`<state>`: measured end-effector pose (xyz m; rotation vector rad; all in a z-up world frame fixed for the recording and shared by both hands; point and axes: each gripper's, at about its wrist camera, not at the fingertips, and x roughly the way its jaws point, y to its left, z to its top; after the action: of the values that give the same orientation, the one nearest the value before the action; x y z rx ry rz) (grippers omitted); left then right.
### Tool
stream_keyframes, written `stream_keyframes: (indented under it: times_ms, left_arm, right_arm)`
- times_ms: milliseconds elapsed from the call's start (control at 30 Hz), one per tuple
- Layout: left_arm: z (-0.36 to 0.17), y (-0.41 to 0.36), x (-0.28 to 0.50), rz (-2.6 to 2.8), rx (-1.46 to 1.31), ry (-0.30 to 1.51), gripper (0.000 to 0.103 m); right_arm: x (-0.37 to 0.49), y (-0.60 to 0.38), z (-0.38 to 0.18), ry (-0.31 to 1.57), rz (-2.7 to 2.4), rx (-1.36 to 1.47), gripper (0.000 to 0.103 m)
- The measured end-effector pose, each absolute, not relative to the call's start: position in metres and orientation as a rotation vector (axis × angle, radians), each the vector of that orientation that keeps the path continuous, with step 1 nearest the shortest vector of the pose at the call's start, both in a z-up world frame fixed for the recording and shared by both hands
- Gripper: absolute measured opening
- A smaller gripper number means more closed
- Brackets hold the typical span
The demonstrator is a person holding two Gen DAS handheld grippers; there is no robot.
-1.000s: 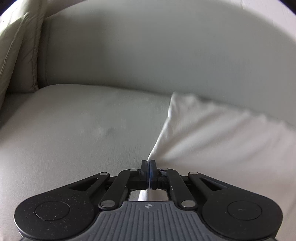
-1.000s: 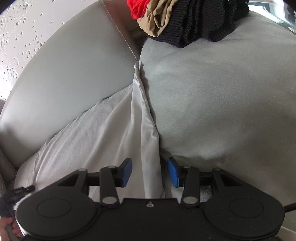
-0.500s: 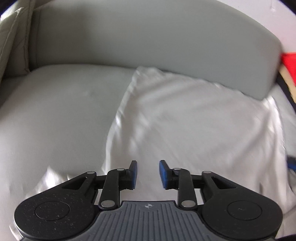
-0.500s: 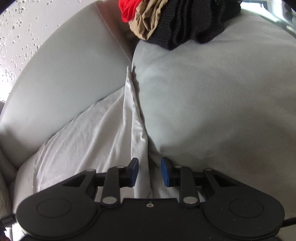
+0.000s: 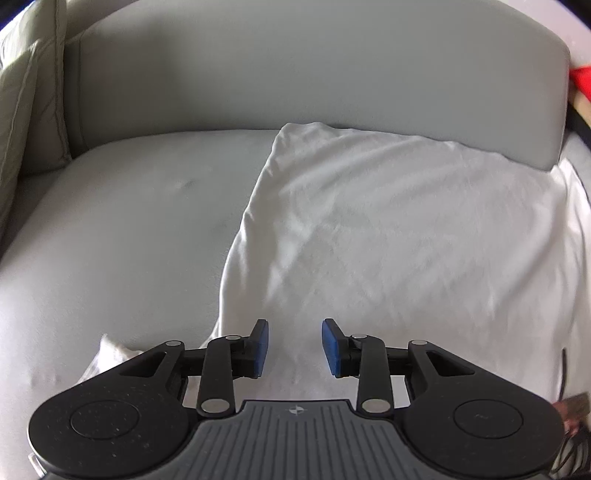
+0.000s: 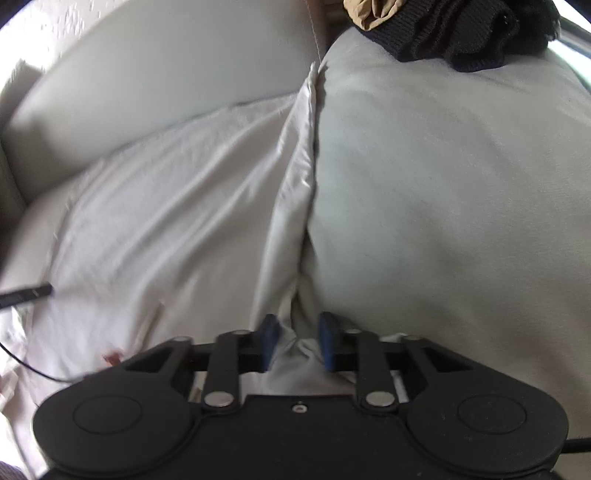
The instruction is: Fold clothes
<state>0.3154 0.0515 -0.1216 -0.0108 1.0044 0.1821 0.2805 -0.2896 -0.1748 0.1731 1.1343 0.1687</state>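
A white garment (image 5: 388, 240) lies spread flat on the grey sofa seat (image 5: 129, 221), its far edge against the backrest. My left gripper (image 5: 294, 347) hovers open over the garment's near left part, with nothing between its fingers. In the right wrist view the same white garment (image 6: 166, 206) has its right edge tucked into the seam beside a grey seat cushion (image 6: 443, 184). My right gripper (image 6: 299, 341) is low at the garment's near right edge, partly open, and a raised fold of white cloth sits between its blue pads (image 6: 271, 338).
The sofa backrest (image 5: 295, 74) curves behind, and a pale cushion (image 5: 26, 110) stands at the left. A pile of black (image 6: 461, 33) and tan (image 6: 373, 14) clothes lies on the far cushion. A dark bar (image 6: 26, 293) and a thin cable lie at the left.
My left gripper let go of the garment's corner, opened and drew back, and the cloth now lies flat. My right gripper narrowed its fingers and sank to the garment's right edge.
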Motion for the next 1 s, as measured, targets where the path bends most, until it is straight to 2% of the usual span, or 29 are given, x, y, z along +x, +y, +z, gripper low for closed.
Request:
stream_keyframes:
  times_ms: [67, 100, 133, 367, 467, 567, 667, 800, 867, 933, 967, 1000]
  left_arm:
    - [-0.121, 0.050, 0.312, 0.181, 0.012, 1.002, 0.033]
    - [-0.122, 0.051, 0.312, 0.183, 0.017, 1.003, 0.033]
    - [-0.123, 0.053, 0.314, 0.187, 0.020, 1.006, 0.033]
    - [-0.131, 0.064, 0.322, 0.257, 0.030, 1.035, 0.033]
    - [-0.133, 0.069, 0.323, 0.264, 0.012, 1.024, 0.033]
    - [-0.133, 0.076, 0.326, 0.252, -0.016, 0.992, 0.033]
    - [-0.134, 0.083, 0.328, 0.239, -0.043, 0.960, 0.032]
    - [-0.136, 0.091, 0.333, 0.223, -0.078, 0.923, 0.025]
    - [-0.145, 0.091, 0.338, 0.244, -0.069, 0.950, 0.025]
    - [-0.155, 0.091, 0.341, 0.321, -0.003, 0.995, 0.027]
    - [-0.157, 0.090, 0.342, 0.364, 0.033, 1.005, 0.029]
    - [-0.156, 0.090, 0.340, 0.412, 0.072, 0.998, 0.032]
  right_arm:
    - [0.274, -0.282, -0.177, 1.126, 0.184, 0.112, 0.018]
    - [0.272, -0.278, -0.177, 1.119, 0.182, 0.081, 0.010]
    - [0.268, -0.276, -0.176, 1.110, 0.166, 0.059, 0.007]
    - [0.247, -0.273, -0.171, 1.077, 0.070, -0.056, 0.004]
    - [0.250, -0.277, -0.164, 1.067, 0.053, 0.042, 0.007]
    - [0.251, -0.286, -0.151, 0.956, 0.063, 0.171, 0.020]
    - [0.263, -0.293, -0.148, 0.867, 0.094, 0.332, 0.020]
    - [0.293, -0.289, -0.173, 0.960, 0.184, 0.522, 0.019]
    - [0.299, -0.282, -0.188, 1.037, 0.145, 0.504, 0.019]
    - [0.300, -0.281, -0.193, 1.057, 0.050, 0.404, 0.011]
    - [0.298, -0.282, -0.194, 1.051, -0.011, 0.332, 0.000]
    - [0.297, -0.284, -0.192, 1.041, -0.055, 0.287, 0.000]
